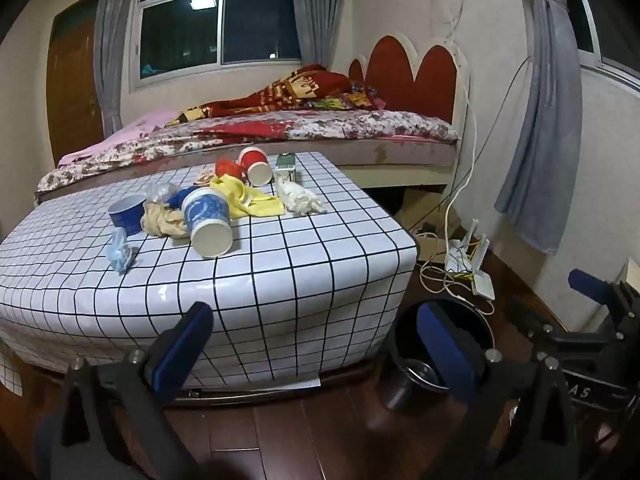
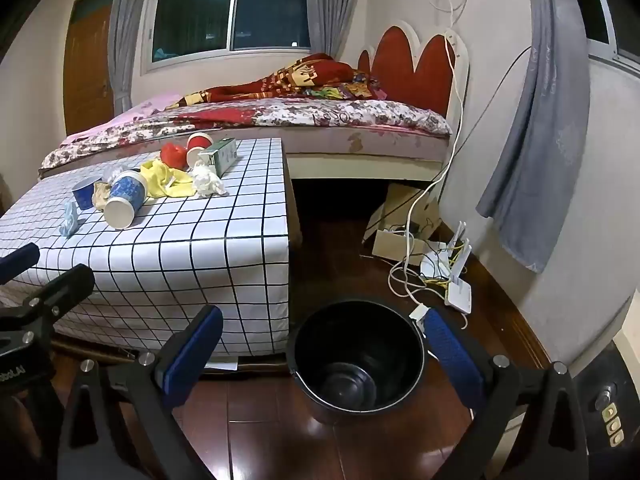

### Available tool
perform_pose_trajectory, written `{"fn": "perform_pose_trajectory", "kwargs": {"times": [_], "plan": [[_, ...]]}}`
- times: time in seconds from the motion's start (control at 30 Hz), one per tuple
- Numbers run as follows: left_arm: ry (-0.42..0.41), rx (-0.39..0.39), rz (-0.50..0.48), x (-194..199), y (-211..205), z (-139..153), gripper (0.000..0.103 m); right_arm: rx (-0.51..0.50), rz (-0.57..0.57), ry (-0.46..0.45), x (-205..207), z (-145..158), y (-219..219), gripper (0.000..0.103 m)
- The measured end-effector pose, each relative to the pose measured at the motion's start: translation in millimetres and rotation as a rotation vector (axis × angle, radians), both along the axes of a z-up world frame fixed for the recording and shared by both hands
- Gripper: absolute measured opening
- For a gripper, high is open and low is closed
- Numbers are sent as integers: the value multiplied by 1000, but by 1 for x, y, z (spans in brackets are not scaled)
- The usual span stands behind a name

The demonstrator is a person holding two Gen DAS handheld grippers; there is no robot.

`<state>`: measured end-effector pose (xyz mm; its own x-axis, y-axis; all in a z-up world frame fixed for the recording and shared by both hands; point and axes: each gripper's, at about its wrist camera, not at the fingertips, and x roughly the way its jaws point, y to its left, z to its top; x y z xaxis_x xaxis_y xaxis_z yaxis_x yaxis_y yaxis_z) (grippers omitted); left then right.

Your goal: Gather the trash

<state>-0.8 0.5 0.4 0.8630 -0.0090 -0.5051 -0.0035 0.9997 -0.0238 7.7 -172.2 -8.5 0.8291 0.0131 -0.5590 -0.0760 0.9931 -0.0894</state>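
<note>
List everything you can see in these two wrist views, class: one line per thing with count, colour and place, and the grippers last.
paper cups: four; two blue, two red; on the table, at least two on their sides
crumpled scraps: several; white, tan, pale blue; among the cups
yellow cloth: one; mid-table
small box: one, green and white; table's far edge
table: one; white cloth with black grid; beside the bed
bucket: one, black, empty; on the wooden floor right of the table
bed: one, floral sheet, red headboard; behind the table
router and cables: white; floor by the wall
left gripper: blue pads, open, empty
right gripper: blue pads, open, empty, above the bucket
</note>
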Motion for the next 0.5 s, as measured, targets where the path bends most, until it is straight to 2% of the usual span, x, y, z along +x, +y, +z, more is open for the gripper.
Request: {"fn": "perform_pose_trajectory", "kwargs": {"times": [0.1, 0.13, 0.5], "plan": [[-7, 3, -1, -4, -2, 1, 102, 2, -1, 3, 4, -2, -2, 102], [3, -2, 0, -2, 0, -4, 102, -28, 0, 0, 1, -1, 4, 102], [22, -11, 5, 2, 4, -6, 102, -21, 3, 0, -3, 0, 2, 102]]}}
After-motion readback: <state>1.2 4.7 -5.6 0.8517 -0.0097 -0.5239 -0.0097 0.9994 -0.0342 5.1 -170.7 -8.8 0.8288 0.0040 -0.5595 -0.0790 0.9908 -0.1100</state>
